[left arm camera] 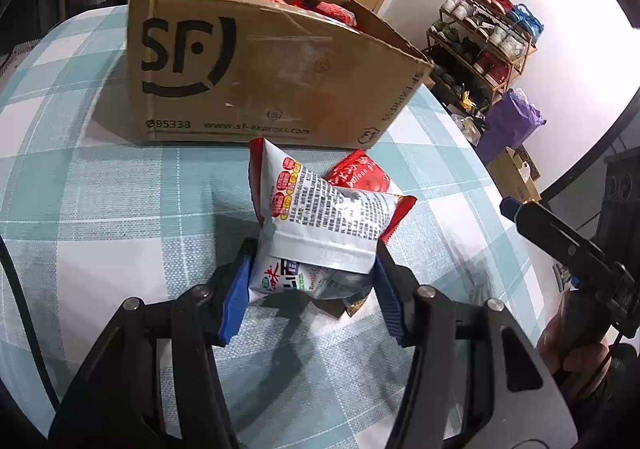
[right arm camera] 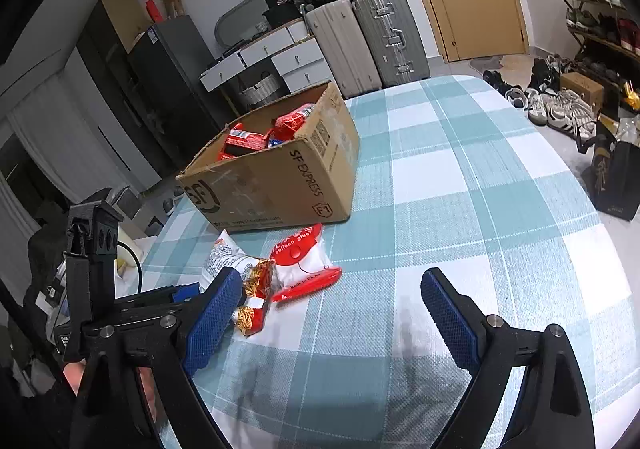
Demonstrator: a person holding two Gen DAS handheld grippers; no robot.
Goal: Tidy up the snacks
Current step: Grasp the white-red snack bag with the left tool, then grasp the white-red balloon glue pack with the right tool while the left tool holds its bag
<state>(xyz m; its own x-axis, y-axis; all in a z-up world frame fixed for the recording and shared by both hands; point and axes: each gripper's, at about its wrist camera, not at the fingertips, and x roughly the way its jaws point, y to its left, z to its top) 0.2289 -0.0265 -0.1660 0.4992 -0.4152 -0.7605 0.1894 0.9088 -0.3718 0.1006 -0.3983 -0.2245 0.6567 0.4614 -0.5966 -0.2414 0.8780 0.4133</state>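
Note:
A white snack packet (left arm camera: 324, 217) with red corners lies on the checked tablecloth (left arm camera: 100, 189), just in front of the cardboard box (left arm camera: 260, 69). My left gripper (left arm camera: 312, 285) is shut on its near end, with a blue pad pressed against each side. A red and white balloon glue pack (left arm camera: 356, 173) lies behind it. The box (right arm camera: 280, 177) holds several red snack packets (right arm camera: 244, 139). In the right wrist view the packet (right arm camera: 228, 257) and the glue pack (right arm camera: 300, 249) lie ahead and to the left. My right gripper (right arm camera: 330, 281) hovers open over bare cloth, nothing between its fingers.
Suitcases (right arm camera: 368, 37), white drawers (right arm camera: 280, 53) and a dark cabinet (right arm camera: 160, 89) stand behind the table. A shoe rack (left arm camera: 480, 29), shoes (right arm camera: 560, 109) and bags (right arm camera: 616, 177) line the floor on the right. The cloth (right arm camera: 480, 189) to the right of the box is bare.

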